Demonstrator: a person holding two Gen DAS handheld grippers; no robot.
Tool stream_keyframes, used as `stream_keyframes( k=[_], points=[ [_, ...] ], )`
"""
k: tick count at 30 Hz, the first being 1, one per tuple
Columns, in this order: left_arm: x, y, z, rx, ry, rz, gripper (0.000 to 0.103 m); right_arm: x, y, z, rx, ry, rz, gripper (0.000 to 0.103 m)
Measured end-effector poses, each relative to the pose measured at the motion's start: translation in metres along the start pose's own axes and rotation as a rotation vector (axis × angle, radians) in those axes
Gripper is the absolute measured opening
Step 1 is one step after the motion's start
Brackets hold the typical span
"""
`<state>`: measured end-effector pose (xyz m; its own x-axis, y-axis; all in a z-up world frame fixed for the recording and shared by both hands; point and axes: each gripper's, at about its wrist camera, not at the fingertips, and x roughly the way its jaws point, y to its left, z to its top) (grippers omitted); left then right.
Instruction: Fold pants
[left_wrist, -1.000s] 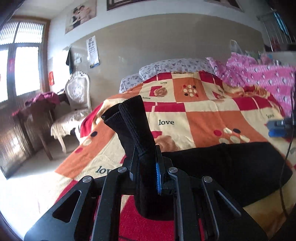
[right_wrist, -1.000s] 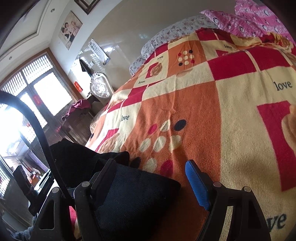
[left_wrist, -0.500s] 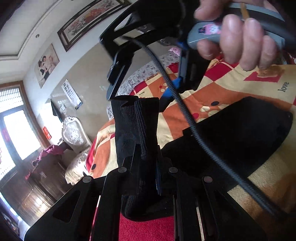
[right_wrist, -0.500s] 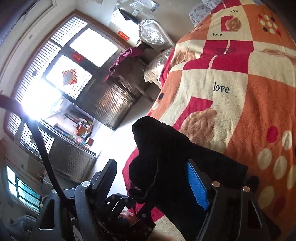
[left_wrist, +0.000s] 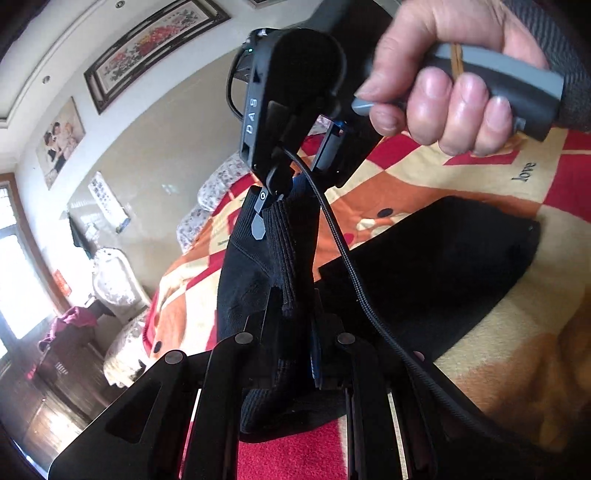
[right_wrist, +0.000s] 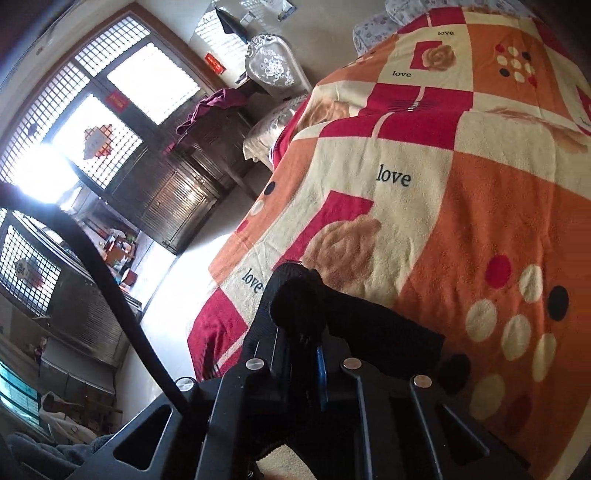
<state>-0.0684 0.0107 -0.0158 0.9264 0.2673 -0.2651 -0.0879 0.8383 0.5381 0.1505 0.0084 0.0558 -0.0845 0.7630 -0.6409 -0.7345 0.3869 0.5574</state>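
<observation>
Black pants (left_wrist: 436, 273) lie on the bed, and their ribbed cuffs (left_wrist: 266, 251) stand up out of my left gripper (left_wrist: 295, 301), which is shut on them. A hand (left_wrist: 443, 96) holds my right gripper (left_wrist: 284, 192) above, with its fingers at the top of the same cuffs. In the right wrist view the right gripper (right_wrist: 301, 339) is closing its jaws, and a bunch of black pants fabric (right_wrist: 369, 325) is pinched between them. A black cable (left_wrist: 343, 258) hangs from the right gripper across the pants.
The bed carries a checked orange, red and cream blanket (right_wrist: 461, 184) with pillows (left_wrist: 218, 184) at its head. Left of the bed are bare floor, an ornate white chair (right_wrist: 273, 70) and a dark wooden cabinet with a maroon cloth (right_wrist: 210, 107) by the window.
The right gripper swung from the pants' far end over to the raised cuffs, and its jaws went from wide apart to closed on the fabric. The left gripper rolled while keeping its hold.
</observation>
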Motion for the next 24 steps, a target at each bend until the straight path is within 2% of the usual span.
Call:
stream_keyframes(
  k=[3, 10, 15, 19, 21, 22, 23, 24],
  points=[
    [-0.008, -0.001, 0.01, -0.004, -0.014, -0.047, 0.012, -0.013, -0.012, -0.01, 0.033, -0.02, 0.024, 0.009],
    [-0.02, -0.051, 0.036, 0.099, -0.029, -0.147, 0.012, -0.059, -0.056, -0.054, 0.15, -0.051, 0.046, 0.009],
    [-0.017, -0.077, 0.051, 0.133, -0.014, -0.198, 0.012, -0.082, -0.096, -0.086, 0.242, -0.067, 0.05, 0.009],
    [-0.009, -0.09, 0.045, 0.172, 0.036, -0.193, 0.012, -0.082, -0.111, -0.097, 0.268, -0.066, 0.038, 0.009],
    [-0.013, -0.095, 0.041, 0.203, 0.055, -0.175, 0.014, -0.072, -0.119, -0.1, 0.284, -0.048, 0.001, 0.017],
    [-0.015, -0.098, 0.041, 0.21, 0.051, -0.171, 0.014, -0.067, -0.123, -0.103, 0.303, -0.033, -0.007, 0.017],
    [-0.019, -0.096, 0.041, 0.204, 0.049, -0.184, 0.017, -0.066, -0.124, -0.105, 0.323, -0.042, 0.006, 0.019],
    [-0.024, -0.091, 0.042, 0.182, 0.05, -0.221, 0.024, -0.069, -0.124, -0.107, 0.332, -0.058, 0.016, 0.021]
  ],
)
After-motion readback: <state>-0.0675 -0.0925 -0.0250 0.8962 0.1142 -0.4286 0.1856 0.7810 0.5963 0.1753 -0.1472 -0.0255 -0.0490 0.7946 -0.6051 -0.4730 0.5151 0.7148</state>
